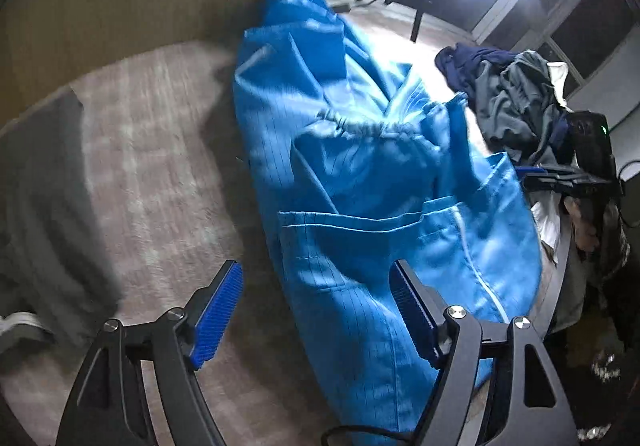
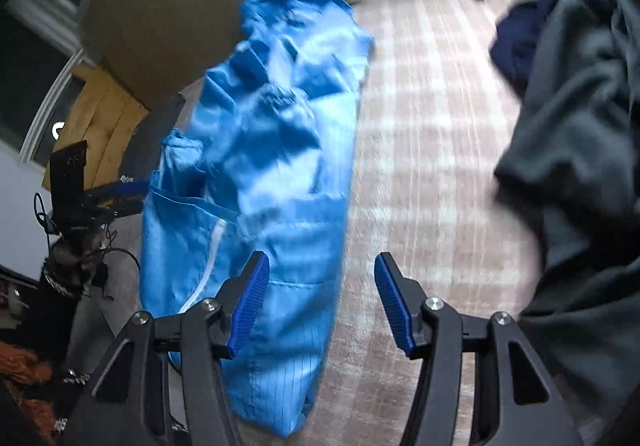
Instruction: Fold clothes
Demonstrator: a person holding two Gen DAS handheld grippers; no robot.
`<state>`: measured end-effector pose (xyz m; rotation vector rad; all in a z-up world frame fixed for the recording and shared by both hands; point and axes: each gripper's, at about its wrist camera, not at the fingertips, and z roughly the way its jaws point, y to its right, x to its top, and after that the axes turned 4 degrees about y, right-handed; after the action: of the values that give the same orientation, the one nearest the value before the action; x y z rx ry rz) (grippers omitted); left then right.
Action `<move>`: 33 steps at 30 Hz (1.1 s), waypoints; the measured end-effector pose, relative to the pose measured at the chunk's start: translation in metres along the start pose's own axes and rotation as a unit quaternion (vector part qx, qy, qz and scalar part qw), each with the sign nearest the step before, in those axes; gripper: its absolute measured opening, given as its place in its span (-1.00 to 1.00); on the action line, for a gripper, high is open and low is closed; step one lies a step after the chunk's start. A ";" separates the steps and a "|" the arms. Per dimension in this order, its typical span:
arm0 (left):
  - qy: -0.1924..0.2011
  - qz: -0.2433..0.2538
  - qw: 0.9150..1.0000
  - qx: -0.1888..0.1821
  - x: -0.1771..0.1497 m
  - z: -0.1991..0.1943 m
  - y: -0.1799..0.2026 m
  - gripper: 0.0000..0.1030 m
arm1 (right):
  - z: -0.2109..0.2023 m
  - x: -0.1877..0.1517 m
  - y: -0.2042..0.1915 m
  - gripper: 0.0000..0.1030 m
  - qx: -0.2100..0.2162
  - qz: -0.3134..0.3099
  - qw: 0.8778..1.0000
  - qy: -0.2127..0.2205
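1. Lying lengthwise on the checked bedspread (image 2: 420,149), the blue garment (image 1: 360,185) looks light, soft and slippery; its hem and elastic waist seem the best holds
2. Left gripper (image 1: 316,310) hovers wide open, empty, over its near end
3. Right gripper (image 2: 320,302) likewise gapes wide, empty, beside its edge

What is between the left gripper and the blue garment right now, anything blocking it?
Nothing visible. The left gripper is open right at the blue garment, its near edge already between the jaws. The dark clothes pile lies beyond it.
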<state>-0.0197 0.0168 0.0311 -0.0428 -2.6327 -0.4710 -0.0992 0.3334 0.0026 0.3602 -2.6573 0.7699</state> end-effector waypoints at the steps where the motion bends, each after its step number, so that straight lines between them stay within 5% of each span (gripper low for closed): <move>1: 0.005 -0.001 1.000 -0.003 0.001 0.005 0.000 0.13 | 0.005 0.001 -0.002 0.05 0.000 -0.006 1.000 -0.001; 2: 0.006 -0.008 1.000 -0.010 0.001 0.007 -0.001 -0.20 | 0.010 0.001 -0.005 0.05 0.001 -0.013 1.000 -0.001; 3: 0.004 -0.019 1.000 -0.017 0.001 0.009 -0.003 -0.81 | 0.014 0.002 -0.009 0.05 -0.005 -0.025 1.000 0.000; 4: 0.003 -0.029 0.999 -0.025 0.001 0.010 -0.005 -0.88 | 0.017 0.003 -0.016 -0.12 -0.011 -0.040 0.999 -0.004; 5: 0.011 -0.038 0.999 -0.030 0.001 0.005 -0.006 -0.88 | 0.020 0.004 -0.022 -0.82 -0.017 -0.055 0.998 -0.009; 6: 0.029 -0.047 0.998 -0.032 -0.001 -0.003 -0.009 -0.89 | 0.019 0.005 -0.028 -0.96 -0.016 -0.067 0.998 -0.010; 9: 0.068 -0.072 0.994 -0.036 -0.009 -0.019 -0.019 -0.74 | 0.018 0.015 -0.021 -0.91 -0.009 -0.047 0.999 0.008; 11: 0.034 -0.070 0.997 -0.013 -0.011 -0.004 -0.025 -0.68 | 0.030 0.021 -0.007 -0.49 -0.026 -0.015 1.000 -0.008; 12: 0.014 -0.069 0.998 0.001 -0.012 0.003 -0.027 -0.64 | 0.031 0.021 -0.004 -0.44 -0.031 -0.004 0.999 -0.016; 16: 0.048 -0.074 0.996 0.016 -0.013 -0.018 -0.031 -0.16 | 0.011 0.010 -0.001 -0.24 -0.025 0.005 1.000 -0.004; 19: 0.079 -0.065 0.995 0.009 -0.016 -0.043 -0.021 -0.16 | -0.019 -0.008 -0.009 -0.25 -0.046 -0.013 0.998 0.037; 23: 0.063 -0.016 0.998 -0.013 -0.024 -0.038 0.004 -0.15 | -0.021 -0.022 -0.040 -0.25 -0.007 -0.047 0.997 0.057; 27: 0.014 0.000 1.000 -0.001 -0.029 0.002 0.006 -0.16 | 0.030 -0.027 -0.051 -0.25 -0.043 -0.067 0.997 0.001; 28: 0.001 -0.009 1.000 0.003 -0.028 0.013 0.000 -0.24 | 0.050 -0.028 -0.045 -0.24 -0.084 -0.060 0.994 -0.036; 33: 0.022 -0.022 1.000 -0.002 -0.008 -0.023 -0.009 -0.20 | 0.007 -0.010 -0.046 -0.32 -0.078 -0.038 0.996 -0.002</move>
<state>-0.0037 0.0012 0.0438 0.0250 -2.5944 -0.4865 -0.0767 0.2930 0.0145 0.4188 -2.6685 0.5346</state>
